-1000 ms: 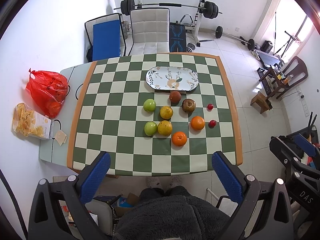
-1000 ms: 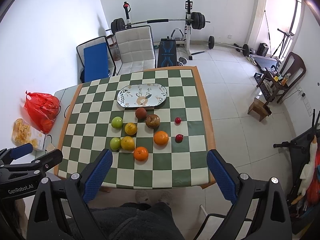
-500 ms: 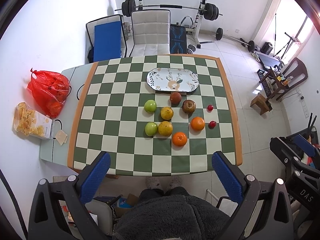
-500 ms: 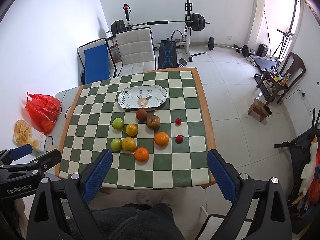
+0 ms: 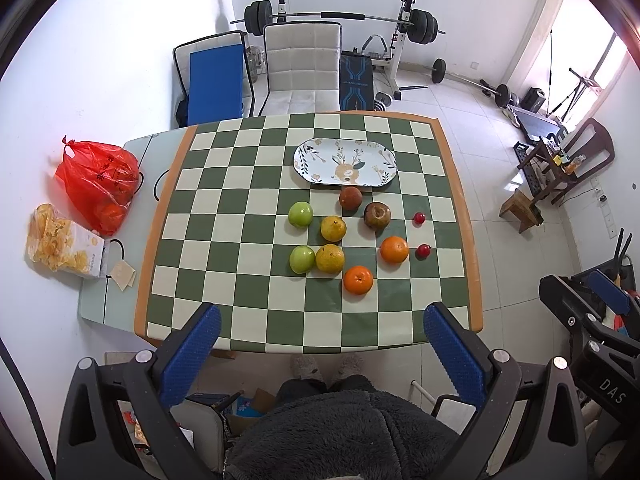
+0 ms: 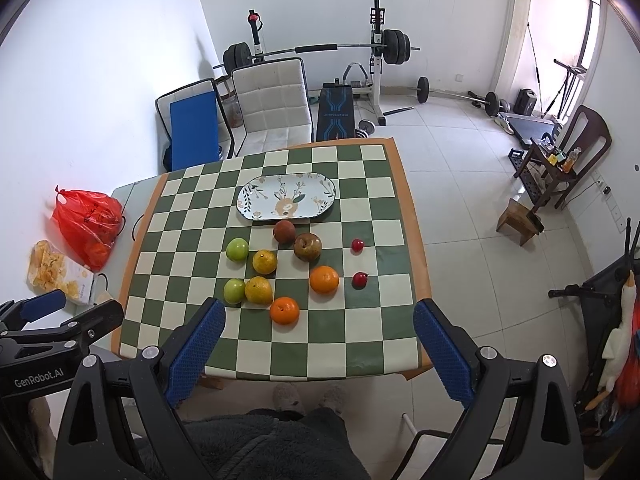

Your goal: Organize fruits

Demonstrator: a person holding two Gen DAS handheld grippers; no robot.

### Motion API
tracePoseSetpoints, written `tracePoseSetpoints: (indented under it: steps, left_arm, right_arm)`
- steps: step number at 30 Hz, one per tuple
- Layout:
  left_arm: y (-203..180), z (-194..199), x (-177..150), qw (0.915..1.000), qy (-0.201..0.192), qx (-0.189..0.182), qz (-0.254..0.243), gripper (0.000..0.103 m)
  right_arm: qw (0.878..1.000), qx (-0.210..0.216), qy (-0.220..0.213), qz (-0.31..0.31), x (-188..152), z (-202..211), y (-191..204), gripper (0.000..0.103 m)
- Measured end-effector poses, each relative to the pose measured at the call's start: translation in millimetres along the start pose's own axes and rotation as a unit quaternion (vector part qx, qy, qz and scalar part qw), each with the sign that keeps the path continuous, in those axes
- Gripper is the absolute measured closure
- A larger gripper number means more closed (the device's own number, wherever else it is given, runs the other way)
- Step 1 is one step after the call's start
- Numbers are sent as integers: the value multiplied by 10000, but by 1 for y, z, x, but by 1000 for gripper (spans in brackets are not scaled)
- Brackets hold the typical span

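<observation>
fruit is all loose on the checkered tabletop (image 5: 248,184) right now and nothing's been picked up, so i'd call this the very start, the bit where you size things up before the first grab. left gripper (image 5: 320,334) and right gripper (image 6: 318,330) both hang high above the near edge with jaws spread wide and nothing between them.

the patterned oval plate (image 5: 345,162) sits bare toward the far edge, a bit right of the middle. just in front of it is a reddish-brown fruit (image 5: 351,198), and beside that a darker brown apple-looking one (image 5: 377,216). two green apples (image 5: 300,214) sit on the left of the bunch, two yellowish citrus (image 5: 333,228) next to them (the nearer one touching the nearer green apple), and two bright oranges (image 5: 394,249) toward the near right. two small red fruits (image 5: 419,219) sit apart on the right side, too small to say what they are.

my guess is the plate is where stuff goes. next move probably wants one gripper dropping down over a single fruit with clear space around it. the nearest orange or the small red ones look easiest, the touching pair looks fiddly, and round fruit could roll if nudged.
</observation>
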State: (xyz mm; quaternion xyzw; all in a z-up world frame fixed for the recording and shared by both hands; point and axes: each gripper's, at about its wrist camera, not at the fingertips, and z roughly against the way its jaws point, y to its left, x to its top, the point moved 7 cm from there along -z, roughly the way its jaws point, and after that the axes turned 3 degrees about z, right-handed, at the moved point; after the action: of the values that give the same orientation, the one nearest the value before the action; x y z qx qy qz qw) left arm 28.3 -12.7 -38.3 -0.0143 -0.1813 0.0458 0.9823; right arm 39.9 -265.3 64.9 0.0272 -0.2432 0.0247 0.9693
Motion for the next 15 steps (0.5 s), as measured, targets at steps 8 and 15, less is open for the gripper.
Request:
tracePoseSetpoints:
  steps: [8,15]
  left_arm:
    - [6,-2,27,9987,-359,357,109,0]
    - [38,-75,69,9845,-504,1677,-44,0]
  right_arm:
    - [9994,131,-252,-202,16,-21,1,6]
    - [9936,660,628,-673,-6,-171,4,6]
